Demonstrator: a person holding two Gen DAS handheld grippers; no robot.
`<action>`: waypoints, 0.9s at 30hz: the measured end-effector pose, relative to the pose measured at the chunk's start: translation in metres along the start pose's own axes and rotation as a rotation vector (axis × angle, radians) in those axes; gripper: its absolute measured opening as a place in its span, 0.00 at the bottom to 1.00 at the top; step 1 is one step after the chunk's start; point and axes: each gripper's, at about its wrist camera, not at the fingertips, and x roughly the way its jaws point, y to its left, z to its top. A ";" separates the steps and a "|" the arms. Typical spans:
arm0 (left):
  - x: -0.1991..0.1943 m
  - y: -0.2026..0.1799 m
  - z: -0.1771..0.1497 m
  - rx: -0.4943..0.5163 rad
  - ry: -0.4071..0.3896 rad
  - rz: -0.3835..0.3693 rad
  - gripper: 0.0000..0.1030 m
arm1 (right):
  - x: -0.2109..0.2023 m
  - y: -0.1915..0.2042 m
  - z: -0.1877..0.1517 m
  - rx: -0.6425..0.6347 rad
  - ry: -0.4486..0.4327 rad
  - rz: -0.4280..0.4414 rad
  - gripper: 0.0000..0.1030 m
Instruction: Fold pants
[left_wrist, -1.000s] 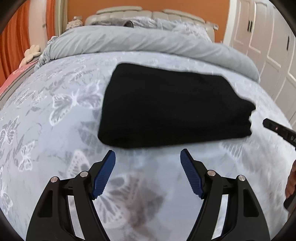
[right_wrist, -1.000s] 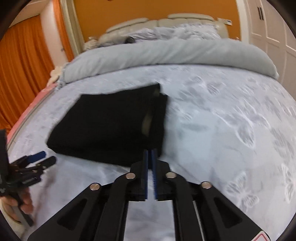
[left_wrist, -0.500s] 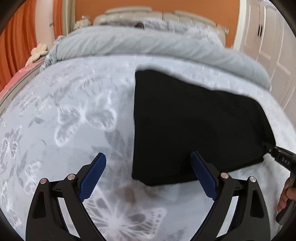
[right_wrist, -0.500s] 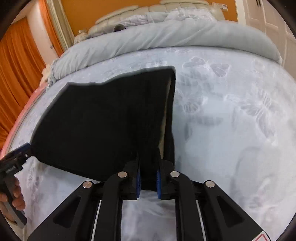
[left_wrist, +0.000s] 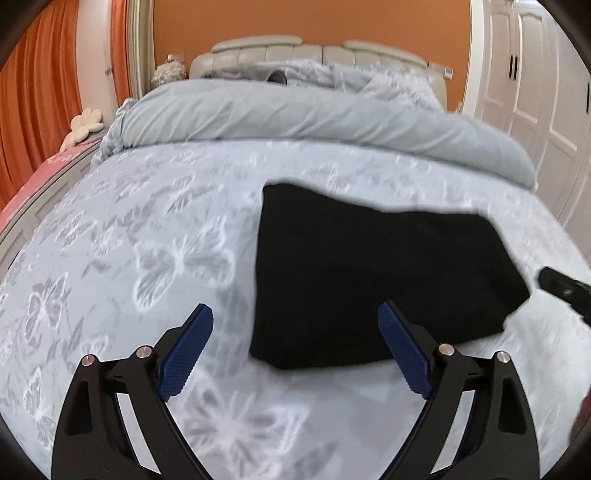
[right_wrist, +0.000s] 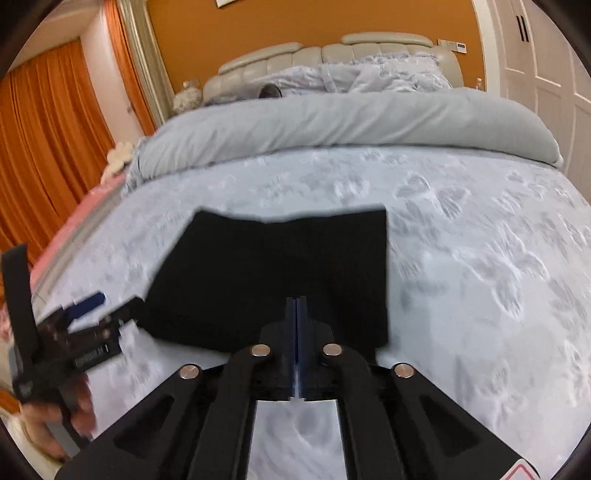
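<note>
The pants (left_wrist: 369, 280) lie as a compact black rectangle on the bed (left_wrist: 147, 258), right of centre in the left view, low centre in the right view (right_wrist: 280, 273). They look soft, limp and light, a knit that will sag and bunch rather than hold shape, so I'd judge a pinch at a corner or along a doubled edge is the way in, both layers together.

Left gripper (left_wrist: 295, 347) hangs with its fingers (left_wrist: 188, 350) spread wide and nothing between them, straddling the near left corner of the cloth from above. In the right view it shows at lower left (right_wrist: 99, 314).

Right gripper (right_wrist: 296, 332): fingers pressed tight together over the near edge of the pants. Whether cloth is caught between them, I cannot tell; the black fabric hides it.

Room to move? Plenty. The butterfly-print cover runs bare to the left and lower parts of both frames. The rolled grey duvet (left_wrist: 314, 122) sits well behind, across the upper frame. The bed's left edge shows at the far left.
</note>
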 end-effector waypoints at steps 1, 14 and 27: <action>0.003 -0.002 0.010 -0.004 -0.012 0.000 0.86 | 0.007 0.002 0.013 -0.002 -0.018 0.006 0.00; 0.120 0.035 0.014 -0.156 0.128 -0.036 0.90 | 0.094 -0.072 0.011 0.158 0.038 -0.089 0.00; -0.111 -0.001 -0.071 0.104 0.002 0.023 0.92 | -0.112 0.021 -0.118 -0.019 0.036 -0.205 0.24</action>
